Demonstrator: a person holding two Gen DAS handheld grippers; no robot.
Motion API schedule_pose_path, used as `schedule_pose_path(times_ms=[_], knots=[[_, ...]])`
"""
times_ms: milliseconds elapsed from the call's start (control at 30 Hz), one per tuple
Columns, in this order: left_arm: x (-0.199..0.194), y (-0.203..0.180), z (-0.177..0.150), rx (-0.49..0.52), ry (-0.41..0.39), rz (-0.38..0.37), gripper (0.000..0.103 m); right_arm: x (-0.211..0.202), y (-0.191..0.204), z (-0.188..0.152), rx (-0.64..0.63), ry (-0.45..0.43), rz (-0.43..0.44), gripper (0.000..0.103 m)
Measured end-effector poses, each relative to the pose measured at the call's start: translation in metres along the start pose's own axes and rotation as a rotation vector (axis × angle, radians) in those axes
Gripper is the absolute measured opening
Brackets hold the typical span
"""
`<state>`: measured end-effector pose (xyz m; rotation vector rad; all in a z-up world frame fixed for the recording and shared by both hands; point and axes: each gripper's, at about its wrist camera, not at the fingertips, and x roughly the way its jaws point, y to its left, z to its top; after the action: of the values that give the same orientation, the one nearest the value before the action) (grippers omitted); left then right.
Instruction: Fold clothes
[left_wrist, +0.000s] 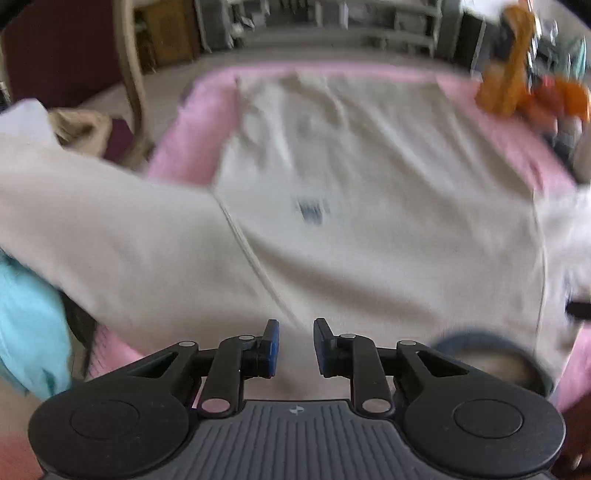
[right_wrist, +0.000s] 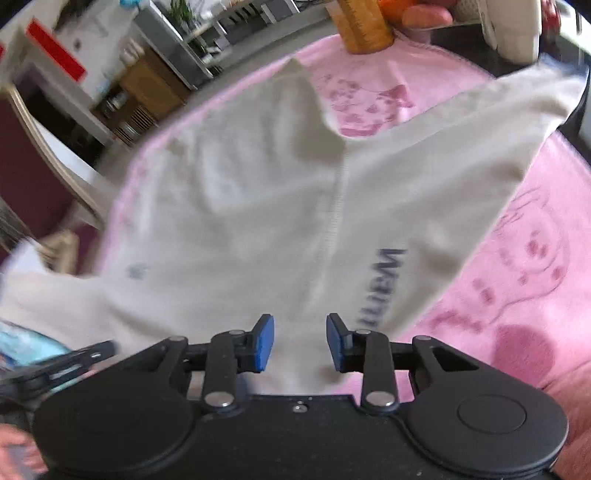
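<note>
A cream T-shirt lies spread on a pink blanket, blurred by motion, with a small dark print on its middle. Its dark-edged collar is near the front right, and one sleeve stretches left. My left gripper hovers over the near part of the shirt, open, with nothing pinched between the blue pads. In the right wrist view the T-shirt shows a sleeve with dark lettering. My right gripper is open above the cloth. The left gripper shows at the lower left.
An orange-yellow object stands at the blanket's far edge. A wooden chair is beyond the left side. Turquoise cloth lies at the near left. Shelves and furniture line the background.
</note>
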<state>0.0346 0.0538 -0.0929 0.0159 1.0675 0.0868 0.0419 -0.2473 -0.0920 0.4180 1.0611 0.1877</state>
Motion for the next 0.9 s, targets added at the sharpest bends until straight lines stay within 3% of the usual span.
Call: schedule_pose_path(times_ms=[167,333,400,500,567,633,733,800,833,900], knots=[[-0.003,0.004,-0.019,0.023,0.030,0.027,0.026,0.014,0.000,-0.006,-0.103,0.055,-0.058,0.032],[-0.017,0.000,-0.036,0.052,0.090,-0.006,0.025,0.004,0.023,-0.031,-0.318,0.090,-0.148,0.032],[-0.030,-0.001,-0.050,0.057,0.072,-0.018,0.023,-0.005,0.028,-0.040,-0.325,0.139,-0.189,0.032],[-0.048,0.014,-0.055,-0.026,-0.014,-0.085,0.022,-0.025,0.020,-0.047,-0.258,0.047,-0.171,0.031],[-0.053,0.019,-0.047,-0.063,-0.081,-0.082,0.021,-0.036,0.018,-0.041,-0.210,-0.027,-0.081,0.029],[-0.047,0.016,-0.035,-0.039,-0.112,-0.041,0.022,-0.038,0.020,-0.036,-0.171,-0.054,0.015,0.027],[-0.023,0.012,-0.022,-0.024,-0.075,0.038,0.022,-0.016,0.026,-0.033,-0.166,-0.007,0.082,0.027],[-0.008,0.013,-0.020,-0.026,-0.003,0.058,0.025,0.003,0.027,-0.037,-0.158,0.079,0.057,0.027],[-0.008,0.013,-0.020,-0.020,0.008,0.069,0.029,0.005,0.028,-0.039,-0.161,0.091,0.047,0.025],[-0.017,0.016,-0.019,-0.026,0.009,0.056,0.026,-0.004,0.031,-0.038,-0.161,0.085,0.039,0.025]])
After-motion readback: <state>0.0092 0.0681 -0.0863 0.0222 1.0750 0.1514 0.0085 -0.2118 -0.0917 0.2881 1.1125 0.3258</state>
